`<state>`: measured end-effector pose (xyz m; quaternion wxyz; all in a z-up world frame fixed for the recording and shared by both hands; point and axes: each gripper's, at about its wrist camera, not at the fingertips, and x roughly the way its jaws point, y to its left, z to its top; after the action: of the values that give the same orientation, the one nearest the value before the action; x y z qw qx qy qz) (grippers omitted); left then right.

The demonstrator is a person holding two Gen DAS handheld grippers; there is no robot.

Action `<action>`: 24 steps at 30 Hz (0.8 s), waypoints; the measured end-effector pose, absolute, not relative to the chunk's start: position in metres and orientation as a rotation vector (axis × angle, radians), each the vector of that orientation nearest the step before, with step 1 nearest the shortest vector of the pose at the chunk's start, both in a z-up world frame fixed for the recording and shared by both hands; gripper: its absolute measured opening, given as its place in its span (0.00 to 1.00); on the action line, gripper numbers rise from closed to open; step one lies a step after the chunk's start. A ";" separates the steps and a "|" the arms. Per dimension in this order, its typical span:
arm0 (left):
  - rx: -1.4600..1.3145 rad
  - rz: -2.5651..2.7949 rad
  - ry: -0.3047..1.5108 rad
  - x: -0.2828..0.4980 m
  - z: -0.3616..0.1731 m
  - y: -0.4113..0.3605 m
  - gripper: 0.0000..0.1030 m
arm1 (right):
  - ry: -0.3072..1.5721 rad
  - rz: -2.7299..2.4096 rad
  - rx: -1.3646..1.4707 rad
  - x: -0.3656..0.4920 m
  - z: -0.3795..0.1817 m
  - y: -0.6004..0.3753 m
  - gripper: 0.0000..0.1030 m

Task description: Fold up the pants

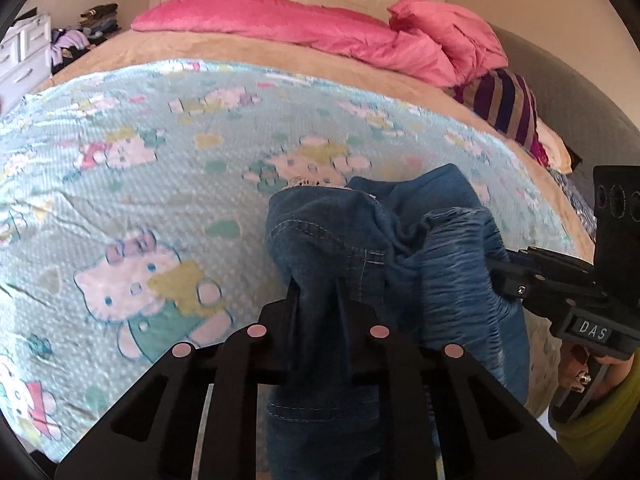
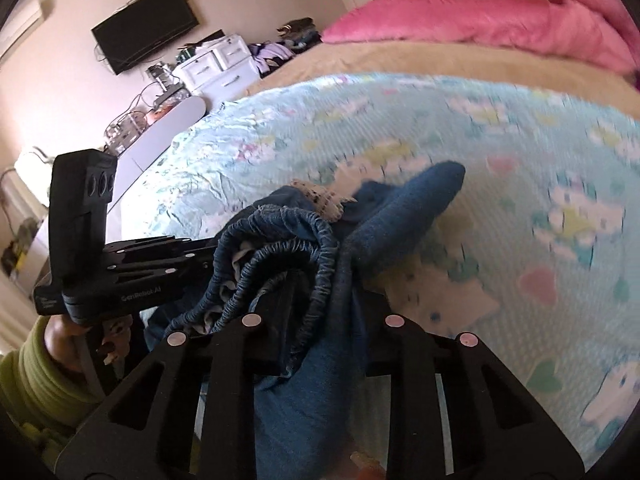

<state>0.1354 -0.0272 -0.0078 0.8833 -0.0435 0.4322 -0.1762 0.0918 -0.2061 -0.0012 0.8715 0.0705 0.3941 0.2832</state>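
Observation:
A pair of blue denim pants [image 1: 384,240] with an elastic waistband hangs bunched between both grippers, above a light blue Hello Kitty blanket [image 1: 140,168] on a bed. My left gripper [image 1: 316,292] is shut on a denim fold. My right gripper [image 2: 316,280] is shut on the gathered waistband [image 2: 288,224]. In the left wrist view the right gripper [image 1: 500,272] reaches in from the right, touching the pants. In the right wrist view the left gripper [image 2: 208,256] comes in from the left. The fingertips are hidden by cloth.
Pink pillows and a pink duvet [image 1: 320,28] lie at the head of the bed. A striped cushion [image 1: 504,108] sits at its right edge. A white drawer unit [image 2: 216,64], a wall TV [image 2: 148,28] and clutter stand left of the bed.

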 end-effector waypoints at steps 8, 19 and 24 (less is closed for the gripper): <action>-0.094 -0.297 0.848 0.152 0.000 -0.019 0.15 | 0.825 0.526 0.091 0.132 -0.003 -0.201 0.10; -0.070 -0.247 0.907 0.157 -0.029 -0.014 0.36 | 0.946 0.364 0.139 0.135 -0.048 -0.230 0.24; -0.075 -0.247 0.896 0.152 -0.023 -0.011 0.48 | 0.888 0.363 0.125 0.121 -0.032 -0.231 0.30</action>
<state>0.1516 -0.0108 -0.0234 0.8933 -0.0362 0.4319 -0.1193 0.1206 -0.2309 -0.0317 0.8854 0.0600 0.4267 0.1744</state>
